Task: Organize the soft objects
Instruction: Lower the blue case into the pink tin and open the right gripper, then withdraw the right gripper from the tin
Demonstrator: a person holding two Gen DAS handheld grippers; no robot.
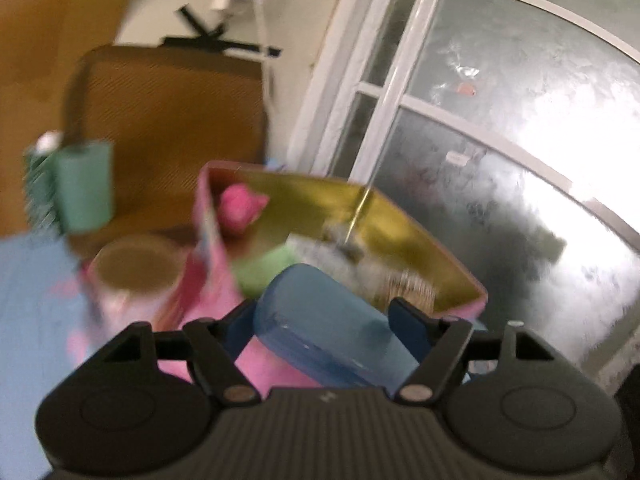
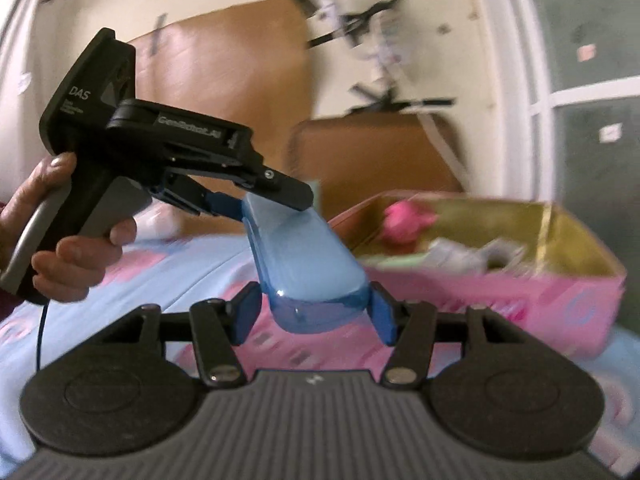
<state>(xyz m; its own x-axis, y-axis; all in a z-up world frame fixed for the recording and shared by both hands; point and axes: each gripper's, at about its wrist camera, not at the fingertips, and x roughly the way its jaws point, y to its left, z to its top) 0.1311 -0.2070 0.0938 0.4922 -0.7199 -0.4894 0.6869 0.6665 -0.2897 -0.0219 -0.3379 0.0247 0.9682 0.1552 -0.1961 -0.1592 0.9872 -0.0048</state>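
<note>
Lettering "DAS" on left gripper (image 2: pixel 276 204), clamped on blue case (image 2: pixel 308 268), right gripper (image 2: pixel 314 314) clamping its other end.

Daylight glare through frosted window (image 1: pixel 500 140); both views motion-blurred, perhaps defocused; fisheye-bent edges.

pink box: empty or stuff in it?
Not empty. The open pink box holds a pink soft toy, and the left wrist view adds a green piece and grey items, too blurred to name.
</note>
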